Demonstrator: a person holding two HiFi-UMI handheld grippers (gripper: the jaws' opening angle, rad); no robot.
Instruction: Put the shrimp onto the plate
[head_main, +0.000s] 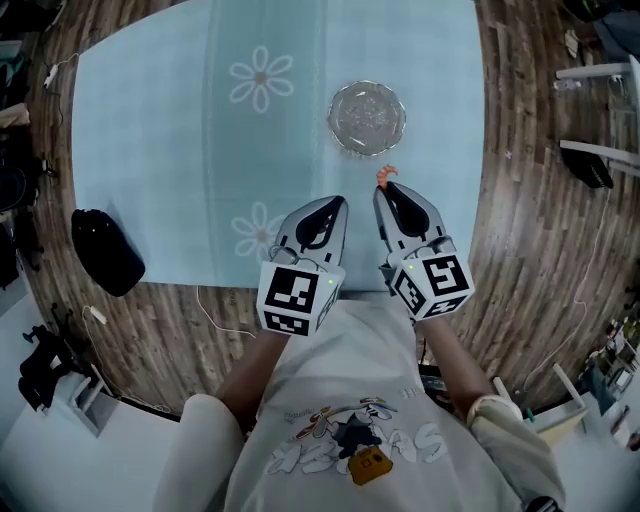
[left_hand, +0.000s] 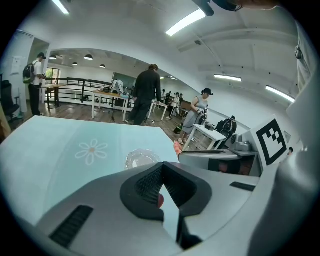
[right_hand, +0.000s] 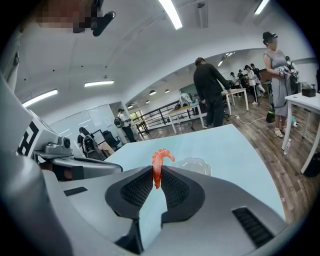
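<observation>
the right gripper (right_hand: 156, 174) pinches the orange shrimp (right_hand: 159, 161) at its jaw tips, over the pale blue tablecloth (head_main: 180, 130) near the glass plate (head_main: 367, 117). the left gripper (left_hand: 162, 169) sits pressed together.

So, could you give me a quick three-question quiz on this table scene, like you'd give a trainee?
1. Fill the gap: the round clear glass plate sits on a light blue tablecloth printed with white ____.
2. True or false: the left gripper is shut with nothing clamped in it.
3. Pick one: the small orange-pink shrimp is
A. lying on that plate
B. pinched in the right gripper
C. in the left gripper

Key: 1 flowers; 2 true; 3 B.
</observation>
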